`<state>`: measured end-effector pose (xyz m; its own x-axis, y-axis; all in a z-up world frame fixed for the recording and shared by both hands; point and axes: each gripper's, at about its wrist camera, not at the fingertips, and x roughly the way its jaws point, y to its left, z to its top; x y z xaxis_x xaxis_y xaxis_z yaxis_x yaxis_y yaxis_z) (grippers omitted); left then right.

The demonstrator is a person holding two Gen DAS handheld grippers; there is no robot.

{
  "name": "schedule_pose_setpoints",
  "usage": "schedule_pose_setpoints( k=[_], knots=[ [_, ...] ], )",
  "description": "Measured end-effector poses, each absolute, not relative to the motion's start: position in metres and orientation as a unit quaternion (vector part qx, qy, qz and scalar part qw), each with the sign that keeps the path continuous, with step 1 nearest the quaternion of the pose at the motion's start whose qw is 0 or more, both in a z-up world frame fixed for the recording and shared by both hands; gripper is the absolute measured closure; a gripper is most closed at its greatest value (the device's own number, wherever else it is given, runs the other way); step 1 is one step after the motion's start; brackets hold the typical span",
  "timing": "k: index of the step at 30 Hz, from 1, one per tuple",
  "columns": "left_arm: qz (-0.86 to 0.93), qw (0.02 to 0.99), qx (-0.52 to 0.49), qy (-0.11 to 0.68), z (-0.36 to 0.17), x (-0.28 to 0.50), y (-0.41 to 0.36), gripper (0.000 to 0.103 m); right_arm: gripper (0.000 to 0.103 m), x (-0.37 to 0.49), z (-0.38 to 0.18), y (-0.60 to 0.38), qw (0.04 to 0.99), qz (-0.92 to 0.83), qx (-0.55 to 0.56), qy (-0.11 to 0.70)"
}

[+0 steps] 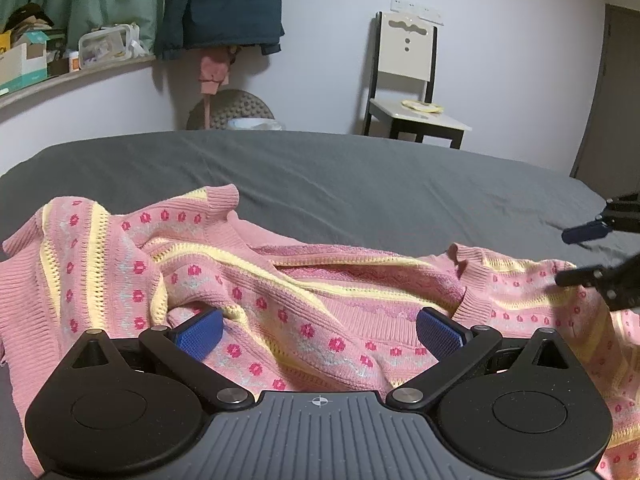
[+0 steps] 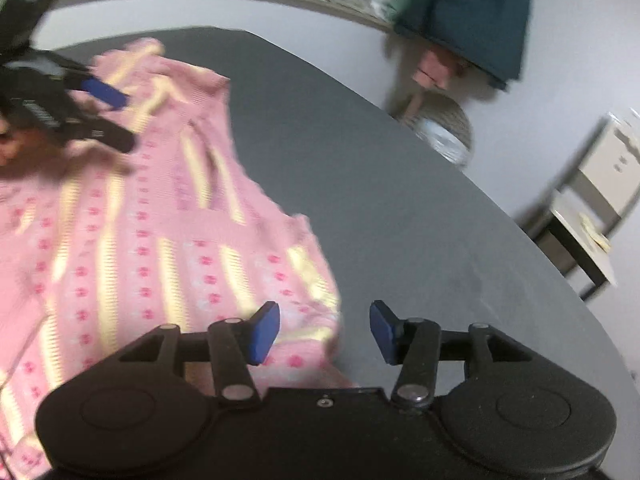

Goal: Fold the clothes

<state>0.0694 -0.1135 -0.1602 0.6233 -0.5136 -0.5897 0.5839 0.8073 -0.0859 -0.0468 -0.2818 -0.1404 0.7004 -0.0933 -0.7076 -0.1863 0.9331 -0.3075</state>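
Observation:
A pink knitted sweater with yellow stripes and red flower dots lies rumpled on the grey bed sheet. My left gripper hovers low over its middle, jaws wide open, nothing pinched between the blue pads. At the sweater's right end my right gripper shows with its fingers apart. In the blurred right wrist view the right gripper stands open above the sweater's near corner, and its pads do not press on the cloth. The left gripper is at the far left, over the sweater.
Beyond the bed a black and cream chair stands against the wall. A dark teal jacket hangs near a shelf crowded with boxes. A round grey basket sits behind the bed. Bare grey sheet stretches beyond the sweater.

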Motion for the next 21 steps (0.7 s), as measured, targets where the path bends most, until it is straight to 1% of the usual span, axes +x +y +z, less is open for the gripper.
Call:
schedule_pose_setpoints(
  k=[1, 2, 3, 6, 8, 10, 11, 13, 18, 21],
  knots=[
    [-0.305, 0.899, 0.055, 0.309, -0.160, 0.070, -0.113, 0.000, 0.060, -0.044, -0.141, -0.279, 0.902, 0.030, -0.193, 0.386],
    [-0.304, 0.899, 0.054, 0.310, -0.160, 0.071, -0.113, 0.000, 0.065, -0.041, -0.141, -0.275, 0.899, 0.033, -0.205, 0.386],
    [-0.303, 0.899, 0.052, 0.312, -0.161, 0.072, -0.114, 0.000, 0.067, -0.036, -0.142, -0.273, 0.895, 0.035, -0.218, 0.387],
    [-0.303, 0.899, 0.060, 0.311, -0.161, 0.071, -0.116, 0.000, 0.066, -0.013, -0.148, -0.271, 0.881, 0.013, -0.223, 0.418],
    [-0.304, 0.899, 0.068, 0.309, -0.162, 0.070, -0.118, 0.000, 0.064, 0.005, -0.155, -0.282, 0.877, -0.010, -0.184, 0.443],
    [-0.304, 0.899, 0.071, 0.308, -0.162, 0.070, -0.118, 0.000, 0.061, 0.018, -0.160, -0.295, 0.880, -0.026, -0.118, 0.460],
    [-0.304, 0.899, 0.070, 0.308, -0.162, 0.070, -0.118, 0.000, 0.070, 0.020, -0.160, -0.299, 0.883, -0.025, -0.085, 0.460],
    [-0.304, 0.899, 0.068, 0.309, -0.163, 0.071, -0.118, 0.000, 0.099, 0.018, -0.159, -0.295, 0.891, -0.012, -0.064, 0.449],
    [-0.305, 0.898, 0.065, 0.310, -0.163, 0.073, -0.117, 0.000, 0.099, -0.025, -0.157, -0.216, 0.891, 0.080, -0.237, 0.379],
    [-0.304, 0.898, 0.062, 0.311, -0.163, 0.072, -0.117, 0.000, 0.098, -0.047, -0.174, -0.176, 0.856, 0.117, -0.319, 0.390]
  ],
)
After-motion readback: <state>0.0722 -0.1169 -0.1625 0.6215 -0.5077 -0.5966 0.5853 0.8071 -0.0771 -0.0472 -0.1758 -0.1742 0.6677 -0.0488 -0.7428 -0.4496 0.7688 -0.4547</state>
